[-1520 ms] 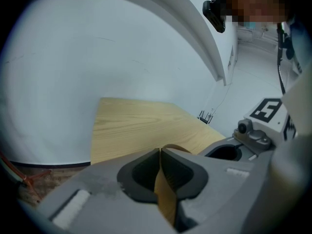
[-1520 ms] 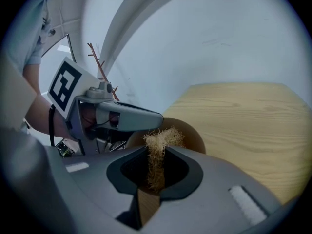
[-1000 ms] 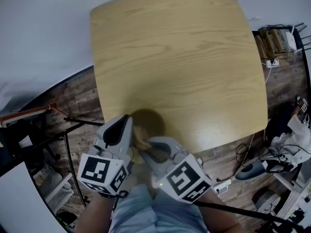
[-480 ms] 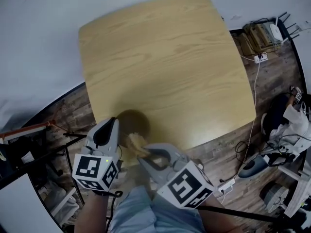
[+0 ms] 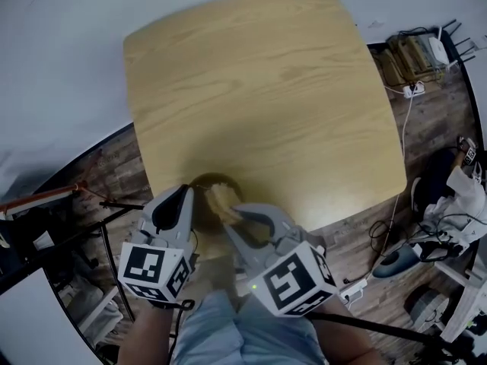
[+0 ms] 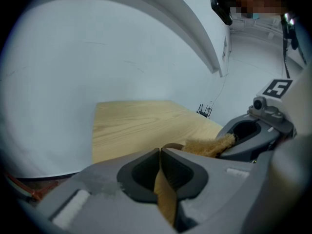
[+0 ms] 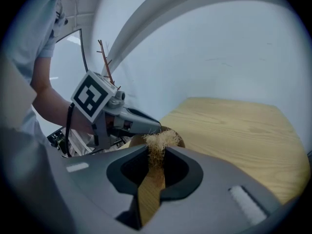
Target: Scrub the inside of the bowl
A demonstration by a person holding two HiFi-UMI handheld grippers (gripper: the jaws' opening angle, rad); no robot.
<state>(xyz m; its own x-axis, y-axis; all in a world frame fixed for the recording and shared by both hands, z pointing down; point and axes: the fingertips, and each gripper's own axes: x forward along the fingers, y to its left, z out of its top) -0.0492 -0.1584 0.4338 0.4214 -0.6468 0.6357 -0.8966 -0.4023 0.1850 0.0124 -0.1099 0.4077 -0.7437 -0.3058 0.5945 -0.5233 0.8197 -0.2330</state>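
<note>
Bowl (image 5: pixel 207 181) is brown and sits on the wooden table (image 5: pixel 266 90), right at the near edge and close to the left corner. Left gripper (image 6: pixel 160 154): jaws clamped on the bowl wall. The left gripper view shows a thin tan strip of wall pinched between the pads, with the rim curving away just past the tips. In the head view the left gripper sits on the bowl's left side, touching the rim. Right gripper (image 7: pixel 155 152): jaws closed on a tan fibrous scrubber (image 7: pixel 158 141), and the frayed tuft sticks out past the tips. There's a tan strip lower in the jaw gap; can't tell whether that's part of the scrubber or the table seen through the gap. Head view has the scrubber over the bowl's opening, down inside the rim on the right half; contact with the inner surface is not resolvable. The right gripper comes in from the near right and its body covers the bowl's near-right edge. The two grippers are just beside each other, bowl between them. The rest of the tabletop is bare wood grain. Cables (image 5: pixel 407 90) lie on the plank floor (image 5: pixel 114 158) off the table's far-right corner.
</note>
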